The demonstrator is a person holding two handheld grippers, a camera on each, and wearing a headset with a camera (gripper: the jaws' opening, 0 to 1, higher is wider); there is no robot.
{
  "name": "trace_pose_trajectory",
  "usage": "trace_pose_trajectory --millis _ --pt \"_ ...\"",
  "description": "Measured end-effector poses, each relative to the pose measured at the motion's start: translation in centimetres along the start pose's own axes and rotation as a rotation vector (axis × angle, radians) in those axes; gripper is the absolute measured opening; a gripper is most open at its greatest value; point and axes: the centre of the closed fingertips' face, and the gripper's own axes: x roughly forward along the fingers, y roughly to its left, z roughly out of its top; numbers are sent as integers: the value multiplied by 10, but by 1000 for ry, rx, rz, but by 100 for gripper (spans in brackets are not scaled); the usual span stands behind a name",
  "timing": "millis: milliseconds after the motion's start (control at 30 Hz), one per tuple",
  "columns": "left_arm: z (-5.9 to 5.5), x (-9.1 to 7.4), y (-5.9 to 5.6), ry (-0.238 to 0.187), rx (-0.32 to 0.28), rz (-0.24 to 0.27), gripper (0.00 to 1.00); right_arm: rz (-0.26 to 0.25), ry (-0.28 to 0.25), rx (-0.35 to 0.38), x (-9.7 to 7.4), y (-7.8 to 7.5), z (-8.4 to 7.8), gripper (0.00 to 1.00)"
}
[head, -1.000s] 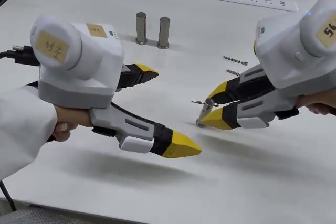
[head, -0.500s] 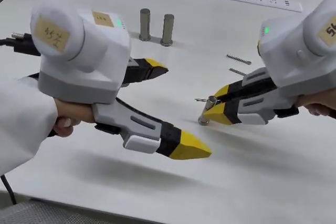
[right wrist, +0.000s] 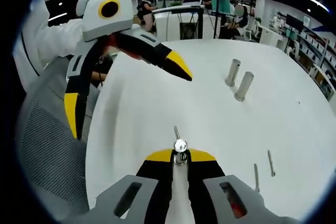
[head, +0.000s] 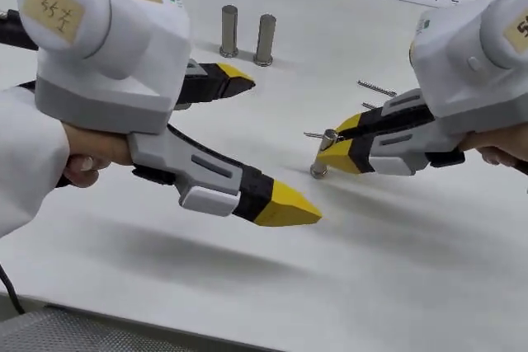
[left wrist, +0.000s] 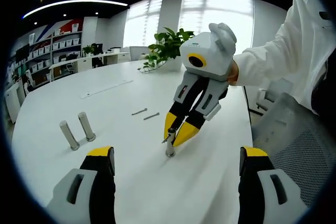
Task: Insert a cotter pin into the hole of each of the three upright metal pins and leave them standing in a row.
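We find the right hand-held gripper (head: 332,154) pinching a grey metal pin (head: 319,168) near its top. The base rests on the white worktop (head: 247,286), and a cotter pin (head: 314,135) projects from its head (seen end-on in the right gripper view). The left hand-held gripper (head: 280,147) hangs nearby, spread wide. Two bare pins (head: 228,30) stand upright beyond. Two loose cotter pins (right wrist: 270,162) lie aside.
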Motion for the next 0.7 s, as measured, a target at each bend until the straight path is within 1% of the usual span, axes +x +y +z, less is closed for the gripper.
trace_pose_trajectory --millis 67,100,167,267,333,533,600,633,700 --pt "2 -2 2 -5 -2 12 99 -3 -14 5 2 -4 7 4" --pt "2 -3 5 -8 -5 17 99 -6 -17 6 2 -5 8 4" --pt "3 -6 8 -10 -6 26 99 -19 -27 -7 5 -9 15 4" --pt "3 -9 13 -17 -12 40 99 -29 -35 -1 11 -13 22 4" --pt "3 -10 16 -16 -13 47 99 -30 -39 -1 15 -13 24 4" --pt "1 -15 20 -14 -14 52 98 -38 -40 3 22 -17 29 4" --pt "0 -16 23 -12 -18 62 98 -30 -44 8 24 -17 29 4" --pt "-1 -16 26 -10 -17 72 98 -31 -58 9 24 -18 32 4" --pt "-3 -17 29 -5 -20 80 98 -32 -56 3 24 -17 33 4"
